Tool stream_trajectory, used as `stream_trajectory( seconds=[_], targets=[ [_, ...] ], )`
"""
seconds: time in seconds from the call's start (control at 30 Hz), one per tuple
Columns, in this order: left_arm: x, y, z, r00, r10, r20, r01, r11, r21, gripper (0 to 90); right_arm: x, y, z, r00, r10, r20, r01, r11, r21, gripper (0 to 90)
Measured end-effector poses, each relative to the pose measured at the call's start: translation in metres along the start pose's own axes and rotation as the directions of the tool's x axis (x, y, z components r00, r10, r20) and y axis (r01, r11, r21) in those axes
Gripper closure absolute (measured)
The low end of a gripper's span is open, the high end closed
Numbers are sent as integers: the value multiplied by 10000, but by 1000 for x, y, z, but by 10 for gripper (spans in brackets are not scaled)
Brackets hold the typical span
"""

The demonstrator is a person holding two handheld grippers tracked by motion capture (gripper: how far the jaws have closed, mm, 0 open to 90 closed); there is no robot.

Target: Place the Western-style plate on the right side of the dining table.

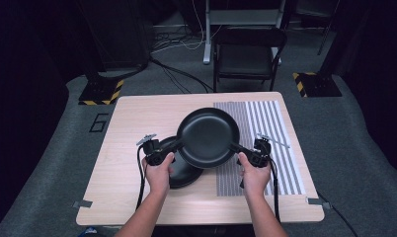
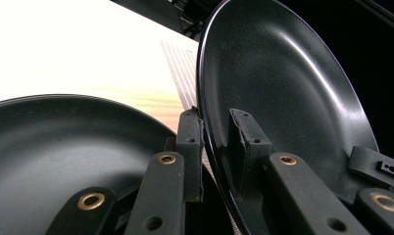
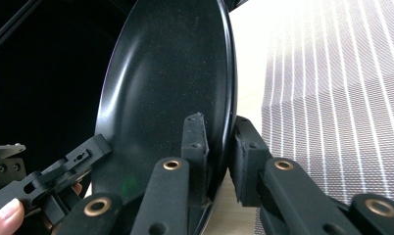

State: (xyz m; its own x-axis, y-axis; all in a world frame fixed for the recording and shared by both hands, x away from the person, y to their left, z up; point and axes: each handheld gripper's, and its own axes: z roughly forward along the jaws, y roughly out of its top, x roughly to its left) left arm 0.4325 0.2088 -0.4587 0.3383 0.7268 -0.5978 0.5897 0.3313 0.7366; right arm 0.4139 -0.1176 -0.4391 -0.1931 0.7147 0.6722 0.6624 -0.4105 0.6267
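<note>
With both the left gripper point(image 1: 163, 148) and the right gripper point(image 1: 248, 151) clamped on opposite rims of the top plate point(image 1: 208, 137), mid-frame above the lower plate point(image 1: 182, 173), I should keep it level and move both hands together.

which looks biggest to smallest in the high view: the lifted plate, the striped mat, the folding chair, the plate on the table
1. Striped mat, largest.
2. Folding chair, though it stands farther back, so its true size is unsure.
3. Lifted plate, nearer the camera.
4. Plate on the table, partly covered by the lifted one; the two may match.
</note>
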Motion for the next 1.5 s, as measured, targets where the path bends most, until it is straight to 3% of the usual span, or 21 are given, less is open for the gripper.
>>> stream_trajectory(
  seconds=[1.5],
  targets=[
    [-52, 0, 54, 9940, 598, 913, -669, 9948, 769, 762, -38, 17, -56, 9958, 730, 557, -673, 9928, -990, 782]
  ],
)
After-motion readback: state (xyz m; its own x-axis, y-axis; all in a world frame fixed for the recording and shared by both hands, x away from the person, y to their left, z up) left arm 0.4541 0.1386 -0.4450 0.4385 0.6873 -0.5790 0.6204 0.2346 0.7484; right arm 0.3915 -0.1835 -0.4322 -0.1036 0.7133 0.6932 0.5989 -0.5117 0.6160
